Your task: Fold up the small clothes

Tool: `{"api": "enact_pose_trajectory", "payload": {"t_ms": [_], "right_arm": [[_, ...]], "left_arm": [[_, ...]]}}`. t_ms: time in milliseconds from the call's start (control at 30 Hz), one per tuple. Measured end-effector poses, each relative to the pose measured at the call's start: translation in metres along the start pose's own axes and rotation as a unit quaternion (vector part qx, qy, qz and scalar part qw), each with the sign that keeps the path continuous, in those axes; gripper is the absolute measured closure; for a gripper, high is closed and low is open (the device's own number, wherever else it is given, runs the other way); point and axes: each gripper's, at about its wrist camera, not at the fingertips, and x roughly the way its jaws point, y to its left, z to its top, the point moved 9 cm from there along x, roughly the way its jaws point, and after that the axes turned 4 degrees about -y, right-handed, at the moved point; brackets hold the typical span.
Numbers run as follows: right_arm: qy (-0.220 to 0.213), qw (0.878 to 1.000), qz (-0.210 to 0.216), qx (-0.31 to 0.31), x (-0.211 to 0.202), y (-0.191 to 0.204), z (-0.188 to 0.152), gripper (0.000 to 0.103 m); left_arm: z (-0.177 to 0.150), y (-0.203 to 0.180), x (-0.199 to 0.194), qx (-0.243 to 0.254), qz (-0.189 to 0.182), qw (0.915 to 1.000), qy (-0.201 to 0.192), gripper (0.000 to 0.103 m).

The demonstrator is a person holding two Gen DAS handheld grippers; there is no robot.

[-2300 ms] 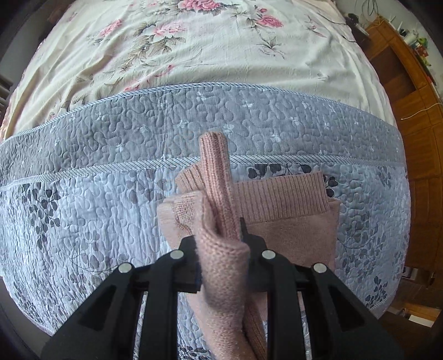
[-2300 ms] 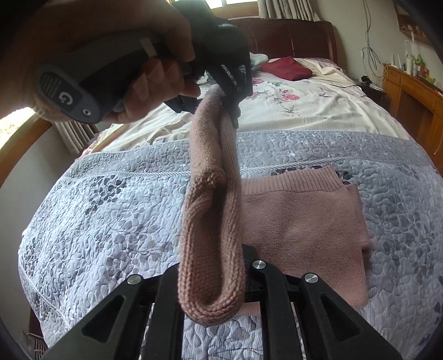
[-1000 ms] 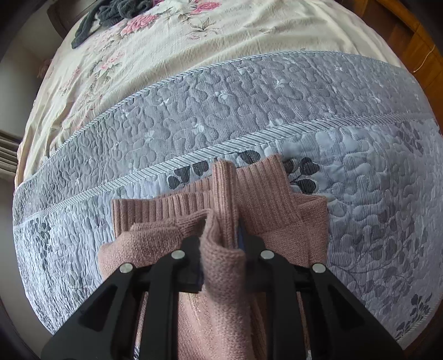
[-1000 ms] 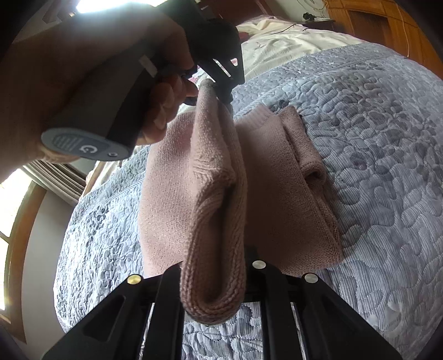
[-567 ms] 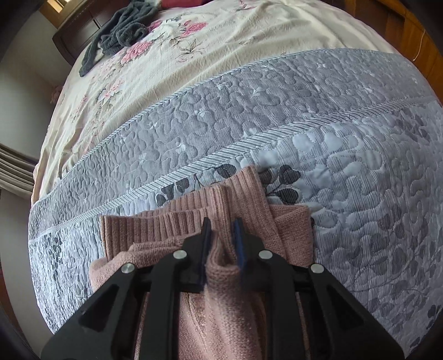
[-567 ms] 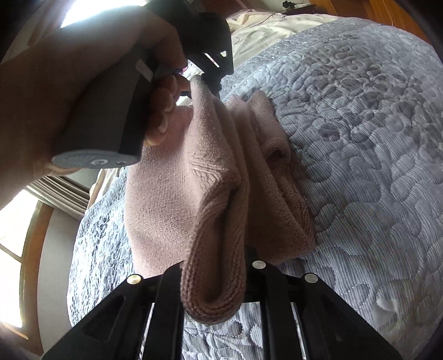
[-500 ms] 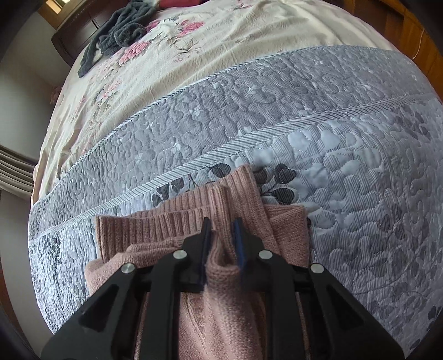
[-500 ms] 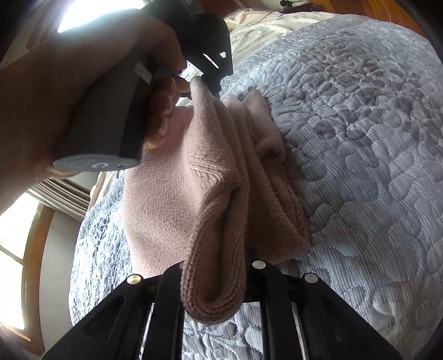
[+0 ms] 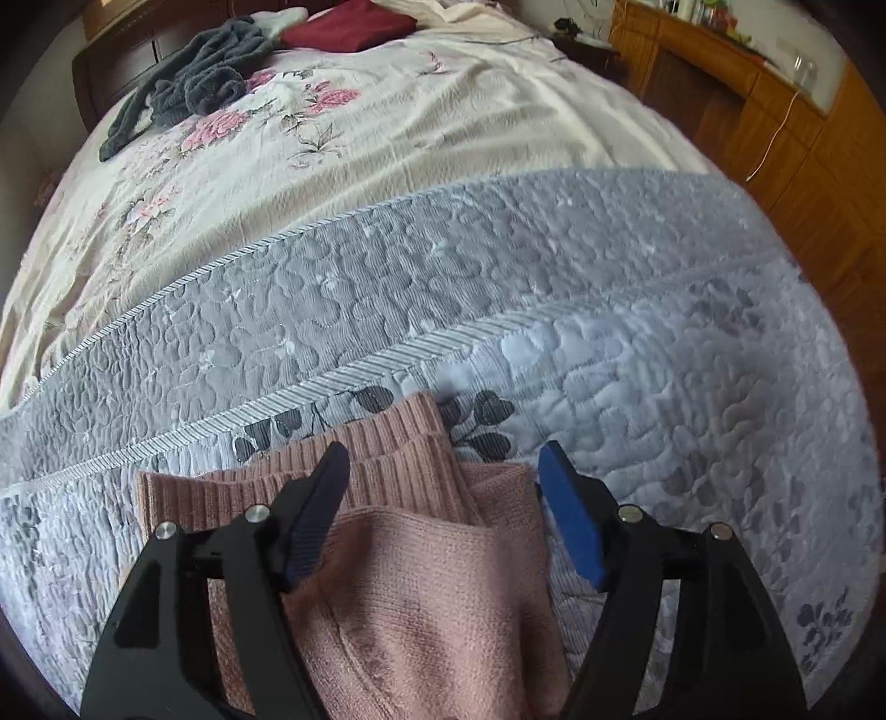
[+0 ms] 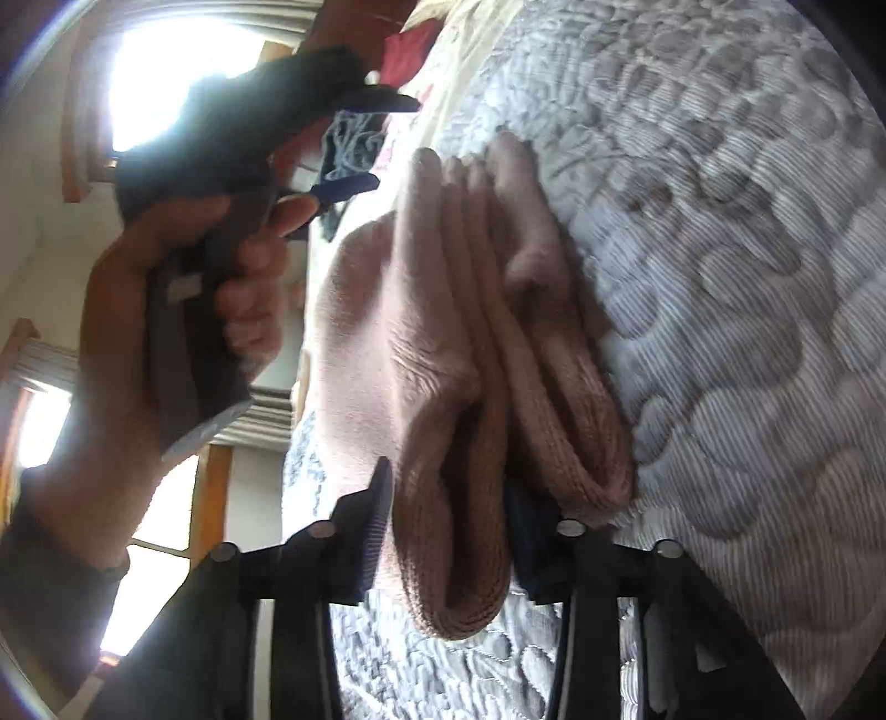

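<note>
Our left tongs [image 9: 443, 476] stand released, blue pads spread wide over the folded pink sweater [image 9: 421, 581], touching nothing that we can see; the sweater lies directly beneath and between them on the grey quilted bedspread [image 9: 637, 310], its ribbed hem just ahead of the tips. In the right wrist view the left hand [image 10: 127, 354] grips the handle of those tongs to the left of the sweater. Our right tongs [image 10: 448, 515] sit around a thick folded edge of the sweater [image 10: 443, 343]; the left pad stands a little off the knit while the right one is partly hidden behind the fold, so we cannot tell whether they are clenched or let go. Beyond the left tongs the bedspread gives way to a cream floral sheet [image 9: 387, 127], with a dark grey garment [image 9: 194, 83] far ahead to the left and a dark red one [image 9: 349, 27] beside it. Wooden cabinets [image 9: 775, 127] line the room off to the right.
</note>
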Motion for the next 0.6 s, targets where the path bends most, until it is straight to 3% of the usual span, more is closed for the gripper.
{"api": "enact_pose_trajectory", "payload": {"t_ms": [100, 200, 233, 300, 400, 467, 533, 600], "right_arm": [[0.036, 0.998, 0.035, 0.042, 0.007, -0.001, 0.011, 0.04], [0.085, 0.995, 0.035, 0.045, 0.025, 0.001, 0.021, 0.039], [0.096, 0.994, 0.027, 0.036, 0.03, 0.002, 0.023, 0.044], [0.102, 0.995, 0.013, 0.01, 0.031, 0.005, 0.03, 0.089], [0.062, 0.997, -0.009, -0.043, 0.012, 0.018, 0.049, 0.091], [0.04, 0.995, -0.037, -0.084, 0.001, 0.023, 0.044, 0.091], [0.054, 0.992, -0.062, -0.093, 0.003, 0.009, 0.04, 0.091], [0.087, 0.992, -0.047, -0.074, 0.008, 0.0, 0.031, 0.088]], "left_arm": [[-0.005, 0.02, -0.034, 0.008, -0.019, 0.9996, -0.02, 0.027], [-0.03, 0.048, -0.061, 0.015, -0.026, 0.9992, -0.025, 0.026], [-0.041, 0.059, -0.068, 0.013, -0.027, 0.9993, -0.023, 0.026], [-0.063, 0.082, -0.08, -0.001, -0.033, 0.9992, -0.021, 0.026], [-0.099, 0.108, -0.094, -0.039, -0.067, 0.9969, -0.014, 0.028], [-0.123, 0.113, -0.098, -0.044, -0.092, 0.9947, -0.009, 0.029], [-0.146, 0.115, -0.095, -0.055, -0.113, 0.992, -0.002, 0.029], [-0.165, 0.117, -0.088, -0.071, -0.125, 0.9895, 0.005, 0.03]]}}
